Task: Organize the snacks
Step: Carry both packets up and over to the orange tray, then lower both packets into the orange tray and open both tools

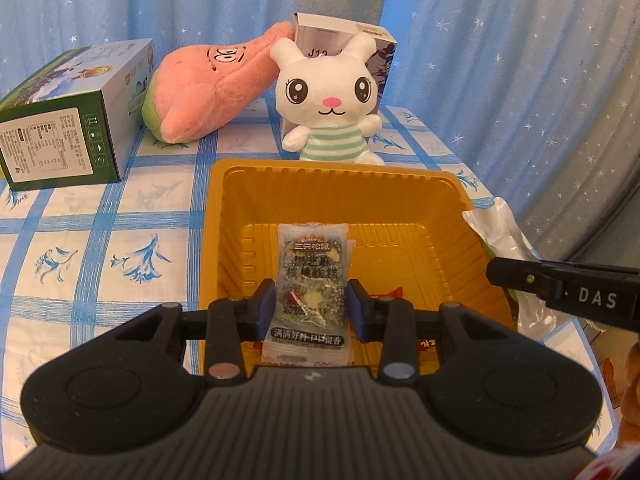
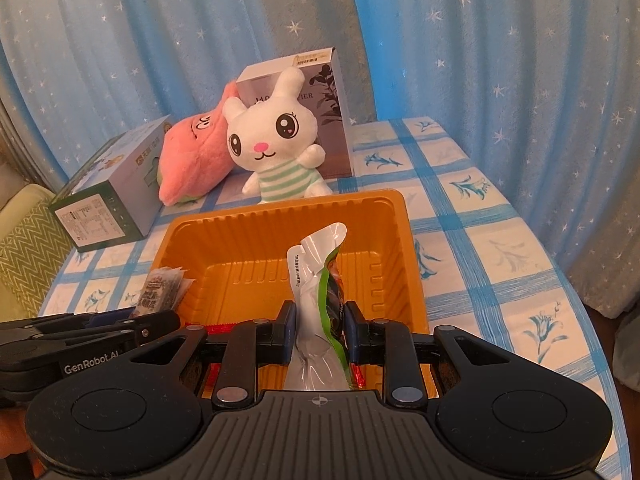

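An orange plastic tray (image 1: 320,184) stands on the checked tablecloth; its far rim (image 2: 288,210) shows in the right wrist view too. My left gripper (image 1: 312,306) is shut on a clear snack packet with dark filling (image 1: 308,280), held over the tray's near part. That packet (image 2: 160,288) and the left gripper (image 2: 120,322) also appear at the left of the right wrist view. My right gripper (image 2: 318,328) is shut on a silver and green pouch (image 2: 316,280), which stands upright over the tray. The pouch (image 1: 496,232) and the right gripper's finger (image 1: 560,288) show at the tray's right side. Red wrappers (image 1: 390,292) lie in the tray.
A white plush rabbit (image 1: 332,100) sits just behind the tray, in front of an upright box (image 1: 344,36). A pink plush (image 1: 208,88) and a green carton (image 1: 68,120) lie at the back left. Blue starred curtains hang behind the table. The table's edge (image 2: 560,280) curves on the right.
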The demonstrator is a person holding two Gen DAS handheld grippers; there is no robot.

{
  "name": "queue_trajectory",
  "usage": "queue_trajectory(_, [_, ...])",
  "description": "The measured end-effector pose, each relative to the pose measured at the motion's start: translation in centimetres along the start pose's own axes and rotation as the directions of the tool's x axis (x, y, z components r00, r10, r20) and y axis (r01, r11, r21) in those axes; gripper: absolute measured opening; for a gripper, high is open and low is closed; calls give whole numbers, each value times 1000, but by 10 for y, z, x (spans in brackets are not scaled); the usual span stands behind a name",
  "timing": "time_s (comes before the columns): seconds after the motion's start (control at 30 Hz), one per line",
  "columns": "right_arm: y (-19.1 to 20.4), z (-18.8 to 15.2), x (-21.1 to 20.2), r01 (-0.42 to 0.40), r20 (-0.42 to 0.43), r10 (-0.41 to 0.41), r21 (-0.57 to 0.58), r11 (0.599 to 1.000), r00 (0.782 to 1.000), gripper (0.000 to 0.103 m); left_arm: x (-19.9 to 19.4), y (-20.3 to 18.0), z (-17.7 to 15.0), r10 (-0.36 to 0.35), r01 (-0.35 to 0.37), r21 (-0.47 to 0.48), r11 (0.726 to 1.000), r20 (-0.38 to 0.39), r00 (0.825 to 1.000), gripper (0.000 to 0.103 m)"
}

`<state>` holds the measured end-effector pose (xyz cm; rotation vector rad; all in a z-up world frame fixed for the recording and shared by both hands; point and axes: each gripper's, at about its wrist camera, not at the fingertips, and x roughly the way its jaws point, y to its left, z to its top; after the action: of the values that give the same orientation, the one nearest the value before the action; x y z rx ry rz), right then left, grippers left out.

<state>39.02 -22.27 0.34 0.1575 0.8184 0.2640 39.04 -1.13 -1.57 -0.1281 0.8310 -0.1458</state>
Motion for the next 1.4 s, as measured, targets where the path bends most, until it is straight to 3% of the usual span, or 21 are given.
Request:
queue_trajectory(0.1, [-2,-1,2,0,-5,0,10,1000,1000,25,1,2,0,5,-4,-16,1000,5,1000,48])
queue_trajectory(0.57, [-1,0,-1,-3,-3,3,16,1000,1000,25,-10,-6,-9,1,-1,44,999,3,1000,48])
queue_trajectory(1.2, [1,7,10,2,1,-2,22,1000,1000,26,-16,1,-11,5,-6,51,999,8,1000,54])
queue_trajectory(1.4, [-4,8,20,-55,22,54,65,996,998,26,-22,3,-10,11,-12,52,999,16,1000,56])
